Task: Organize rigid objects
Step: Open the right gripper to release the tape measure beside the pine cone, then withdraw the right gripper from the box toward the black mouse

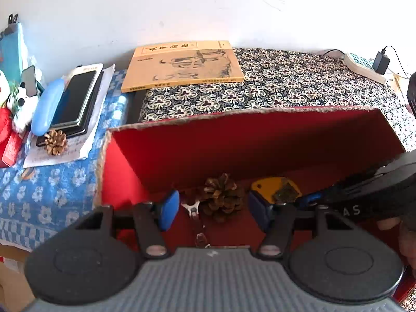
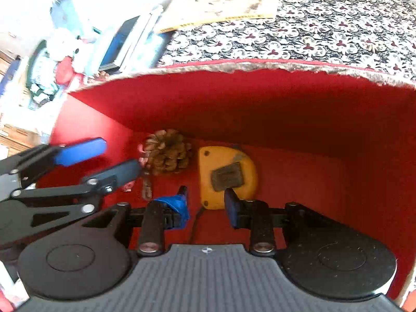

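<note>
An open red box (image 1: 234, 115) stands on the table, its ragged rim (image 2: 260, 66) close in the right wrist view. On its floor lie a brown pine cone (image 1: 222, 195) (image 2: 167, 152), a metal key clip (image 1: 193, 208) (image 2: 147, 182) and a yellow tool with a grey patch (image 1: 275, 187) (image 2: 226, 171). My left gripper (image 1: 213, 209) (image 2: 121, 156) hangs open over the pine cone and clip, holding nothing. Lower in the box, my right gripper (image 2: 208, 208) is open just in front of the yellow tool. A second pine cone (image 1: 55, 141) rests on papers to the left, outside the box.
A tan book (image 1: 182, 65) lies behind the box on a flowered cloth (image 1: 299, 83). At the left, on a blue cloth, are a stacked phone and tablet (image 1: 75, 101), a blue case (image 1: 48, 106) and plush toys (image 1: 20, 109). A power strip with a charger (image 1: 374, 65) sits far right.
</note>
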A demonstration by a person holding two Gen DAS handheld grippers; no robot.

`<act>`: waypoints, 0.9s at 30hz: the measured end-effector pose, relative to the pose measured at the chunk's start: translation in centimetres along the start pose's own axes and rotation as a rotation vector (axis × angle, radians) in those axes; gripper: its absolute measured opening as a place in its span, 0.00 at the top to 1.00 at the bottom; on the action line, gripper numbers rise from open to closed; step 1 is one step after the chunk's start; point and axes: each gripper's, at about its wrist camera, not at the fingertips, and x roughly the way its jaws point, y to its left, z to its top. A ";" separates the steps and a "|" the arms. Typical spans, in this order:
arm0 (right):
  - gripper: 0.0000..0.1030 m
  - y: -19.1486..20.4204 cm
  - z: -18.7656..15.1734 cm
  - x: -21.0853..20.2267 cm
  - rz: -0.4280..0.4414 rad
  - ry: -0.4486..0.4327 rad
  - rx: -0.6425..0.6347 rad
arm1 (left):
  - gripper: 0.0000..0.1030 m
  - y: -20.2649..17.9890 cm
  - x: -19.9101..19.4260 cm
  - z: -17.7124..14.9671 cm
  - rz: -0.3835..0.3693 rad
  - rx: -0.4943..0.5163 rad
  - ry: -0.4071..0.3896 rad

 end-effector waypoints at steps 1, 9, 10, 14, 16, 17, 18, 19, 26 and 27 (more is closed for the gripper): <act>0.87 0.0 0.1 0.0 -0.006 -0.006 0.005 | 0.38 0.0 0.0 0.0 -0.002 0.000 -0.004; 0.86 0.6 -0.4 -2.1 -0.059 -0.083 0.031 | 0.38 -0.1 -0.2 -0.1 0.010 0.004 -0.018; 0.86 0.8 -0.5 -2.5 -0.076 -0.099 0.028 | 0.38 -0.1 -0.2 -0.1 0.011 0.006 -0.019; 0.86 1.1 -1.4 -4.0 -0.112 -0.156 0.043 | 0.38 -0.4 -0.4 -0.2 0.026 0.013 -0.030; 0.86 1.0 -2.0 -4.7 -0.120 -0.188 0.061 | 0.38 -0.5 -0.5 -0.2 0.036 0.022 -0.040; 0.86 1.1 -2.4 -5.0 -0.127 -0.207 0.075 | 0.38 -0.6 -0.6 -0.3 0.044 0.026 -0.047; 0.86 1.2 -2.7 -5.4 -0.131 -0.223 0.083 | 0.38 -0.7 -0.7 -0.3 0.052 0.030 -0.055; 0.86 1.2 -3.0 -5.6 -0.133 -0.237 0.087 | 0.38 -0.8 -0.8 -0.4 0.057 0.035 -0.062; 0.86 2.5 -5.4 -8.4 -0.130 -0.360 0.083 | 0.38 -1.0 -2.7 -0.8 0.095 0.025 -0.100; 0.86 2.6 -5.6 -8.7 -0.125 -0.368 0.083 | 0.38 -1.1 -3.2 -0.9 0.102 0.023 -0.103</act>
